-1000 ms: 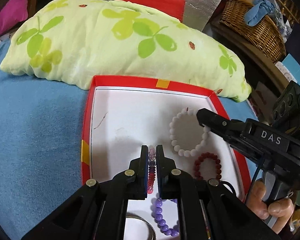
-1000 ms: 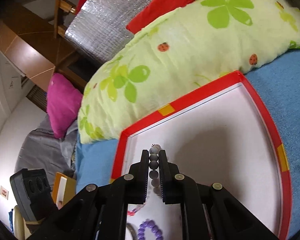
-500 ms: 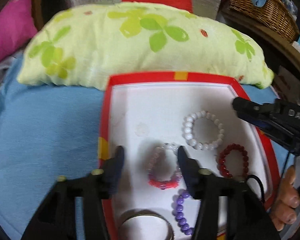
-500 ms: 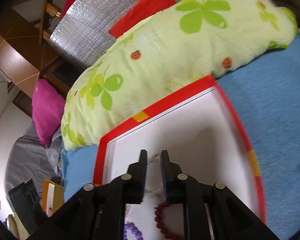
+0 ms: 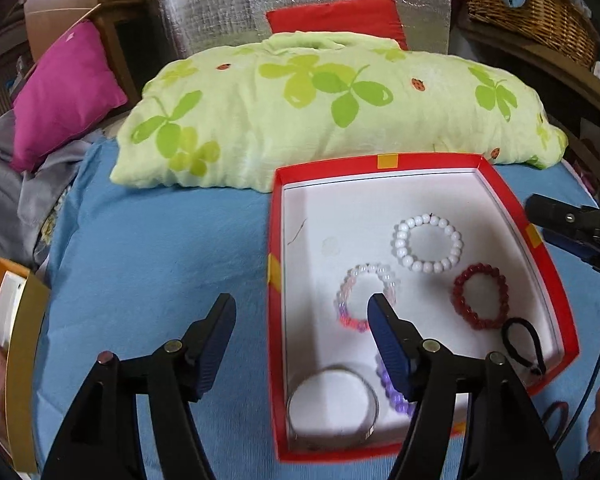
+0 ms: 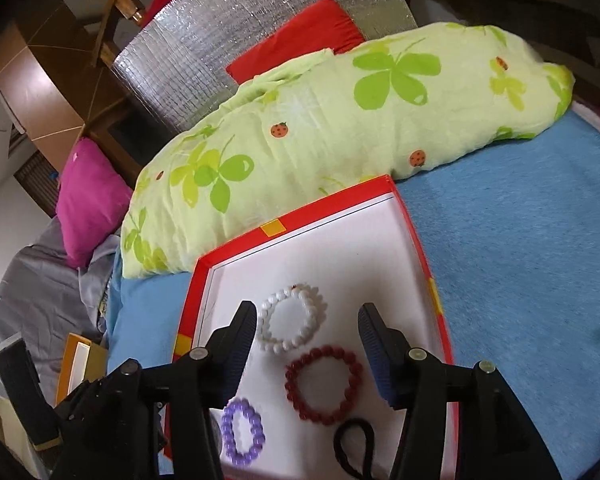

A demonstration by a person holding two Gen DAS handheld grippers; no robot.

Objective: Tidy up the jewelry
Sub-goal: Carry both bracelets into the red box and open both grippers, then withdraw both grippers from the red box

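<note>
Both sets of jaws stand wide apart and hold nothing. The left gripper [image 5: 302,312] hovers at the lower centre of its view, straddling the near left wall of the red box [image 5: 274,240]; its right finger partly covers the pink-and-clear bracelet [image 5: 364,280]. The right gripper [image 6: 308,322] sits low in its frame over the white bead bracelet [image 6: 294,320] and the dark red bracelet [image 6: 324,386]. Further out lie a purple bracelet [image 6: 242,432], a black hair tie [image 6: 354,450] and, lower centre in the left view, a metal bangle [image 5: 334,404]. The beaded loops look light, floppy and smooth, likely to roll, so pinching across one side of the strand seems safest. Beyond the box lies a green pillow [image 5: 320,112].
</note>
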